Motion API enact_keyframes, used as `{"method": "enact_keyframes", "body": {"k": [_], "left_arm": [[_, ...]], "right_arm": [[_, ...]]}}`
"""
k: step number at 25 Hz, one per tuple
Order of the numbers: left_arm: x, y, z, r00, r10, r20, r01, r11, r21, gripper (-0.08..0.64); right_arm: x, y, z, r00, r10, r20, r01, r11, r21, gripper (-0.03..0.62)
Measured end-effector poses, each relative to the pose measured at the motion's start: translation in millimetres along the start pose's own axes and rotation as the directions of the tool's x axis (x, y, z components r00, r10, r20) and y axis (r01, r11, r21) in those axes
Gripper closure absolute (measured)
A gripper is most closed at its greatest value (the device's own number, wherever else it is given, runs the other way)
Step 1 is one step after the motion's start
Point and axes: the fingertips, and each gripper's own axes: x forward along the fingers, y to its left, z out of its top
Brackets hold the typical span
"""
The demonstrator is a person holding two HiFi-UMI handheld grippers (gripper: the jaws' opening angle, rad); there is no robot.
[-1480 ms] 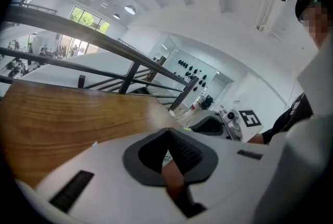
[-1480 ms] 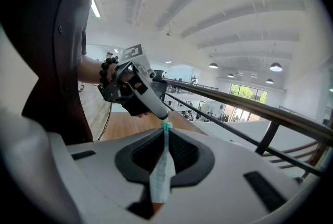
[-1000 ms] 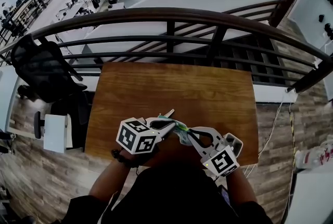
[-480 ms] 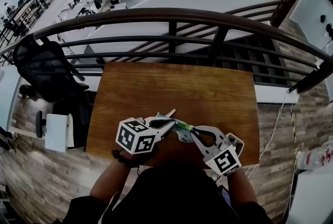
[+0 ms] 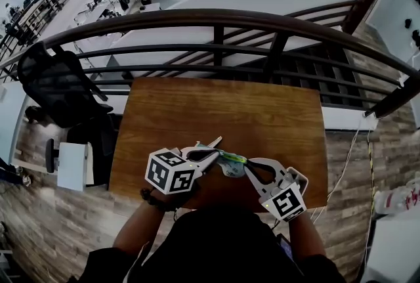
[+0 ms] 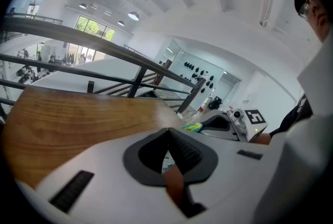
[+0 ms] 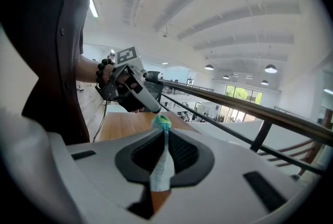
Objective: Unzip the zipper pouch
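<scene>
pouch (image 5: 230, 168) held in the air over the near edge of the table (image 5: 223, 111). right gripper (image 5: 245, 165) pinches one end; left gripper (image 5: 216, 155) is closed tight on the other. the zipper is too small to read; unzipping seems barely begun.

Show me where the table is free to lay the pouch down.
The table is bare from the railing back to the grippers. Only the near edge is crowded: left gripper and right gripper both grip the pouch there.
</scene>
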Motion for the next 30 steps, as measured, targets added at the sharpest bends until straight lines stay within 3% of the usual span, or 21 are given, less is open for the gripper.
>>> {"method": "enact_keyframes", "body": {"k": [30], "left_arm": [[-18, 24, 0, 0.996, 0.083, 0.038, -0.081, 0.996, -0.033, 0.546]], "right_arm": [[0, -11, -2, 0.999, -0.037, -0.003, 0.037, 0.999, 0.008, 0.58]]}}
